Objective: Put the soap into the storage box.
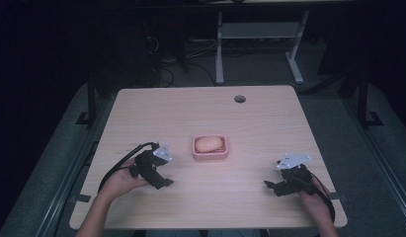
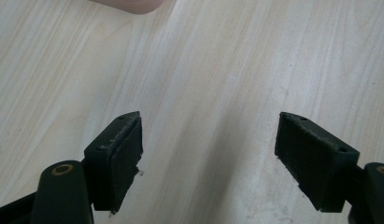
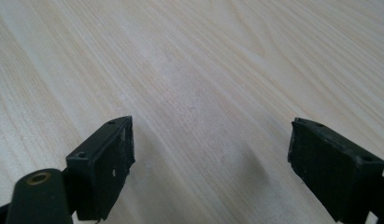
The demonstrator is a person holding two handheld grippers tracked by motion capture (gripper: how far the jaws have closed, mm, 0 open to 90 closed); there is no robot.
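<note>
Your left gripper (image 1: 161,181) sits near the pink dish (image 1: 209,155) at mid-table, which holds a pale oval soap (image 1: 209,143) whose long axis runs side to side across the table (image 1: 269,118); the dish lies ahead and to the right of your jaws, and in the left gripper view its corner (image 2: 133,4) peeks in at the top edge, left of centre. Both pairs of jaws stand wide with nothing between them. Your right gripper (image 1: 270,186) rests well apart from the dish, so the left hand looks the nearer of the 2 for a reach.
</note>
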